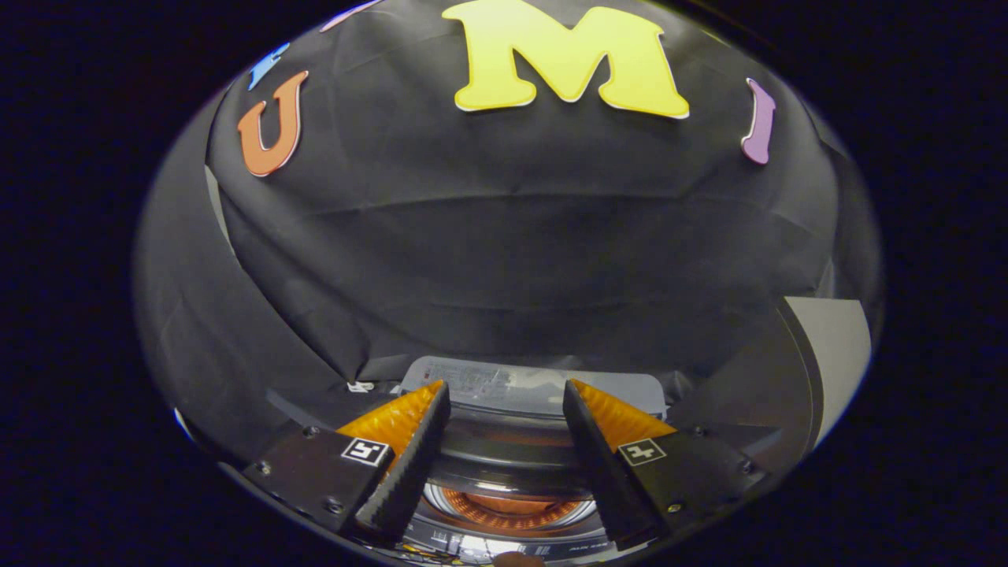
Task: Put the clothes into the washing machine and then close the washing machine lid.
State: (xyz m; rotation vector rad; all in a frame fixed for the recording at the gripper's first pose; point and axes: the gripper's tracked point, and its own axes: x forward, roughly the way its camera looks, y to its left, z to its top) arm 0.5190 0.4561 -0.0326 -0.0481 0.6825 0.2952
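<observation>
My gripper (pixel 505 386) is open, its fingers spread wide with nothing between them. It hangs over the top of a small washing machine (pixel 512 461), which lies below and between the fingers. The machine's pale grey control panel (pixel 480 375) sits just beyond the fingertips, against the black cloth wall. Nearer to me, a round ring in the machine's dark top frames something orange (pixel 512 504). I cannot tell whether that is cloth in the drum or a reflection. I cannot tell whether the lid is up or down.
The black cloth wall (pixel 504 260) rises right behind the machine and wraps around both sides. A light grey panel (pixel 835 354) stands beyond the right finger. A small white tag (pixel 361 387) sits at the cloth's foot left of the control panel.
</observation>
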